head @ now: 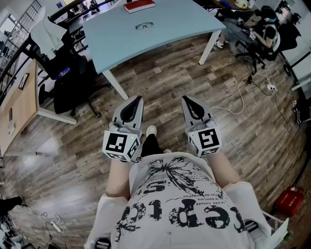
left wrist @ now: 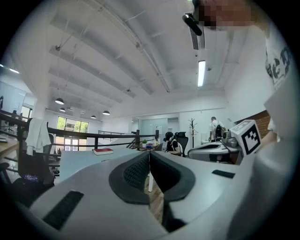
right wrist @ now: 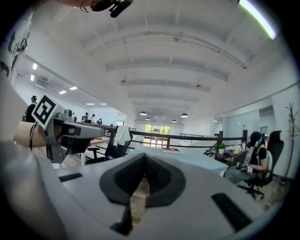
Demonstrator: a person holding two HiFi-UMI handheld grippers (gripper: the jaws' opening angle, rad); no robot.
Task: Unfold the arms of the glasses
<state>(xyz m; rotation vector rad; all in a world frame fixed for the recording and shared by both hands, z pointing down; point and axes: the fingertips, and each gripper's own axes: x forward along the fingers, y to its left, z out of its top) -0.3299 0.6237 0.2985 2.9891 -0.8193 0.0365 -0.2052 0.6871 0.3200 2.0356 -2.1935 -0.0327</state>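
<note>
The person held both tools level at the waist, side by side. The left hand-held gripper (head: 136, 102) had its jaws pressed together with nothing between them, and the right hand-held gripper (head: 189, 102) was likewise closed and empty. The glasses (head: 144, 25) lay well ahead of both tips on the pale blue tabletop (head: 170, 34), a little nearer than a red book (head: 139, 5). They were too small in view to tell whether the arms were folded.

The step in hand looked like the approach, with none of the unfolding begun. To do it well, both tools would likely need carrying forward to the tabletop and spreading before they arrived. One should probably pinch the front frame lightly near a hinge corner, since a thin frame could skid on the smooth top. The other should then take one arm near its free end and swing it outward along the hinge's own arc rather than lifting it.
</note>
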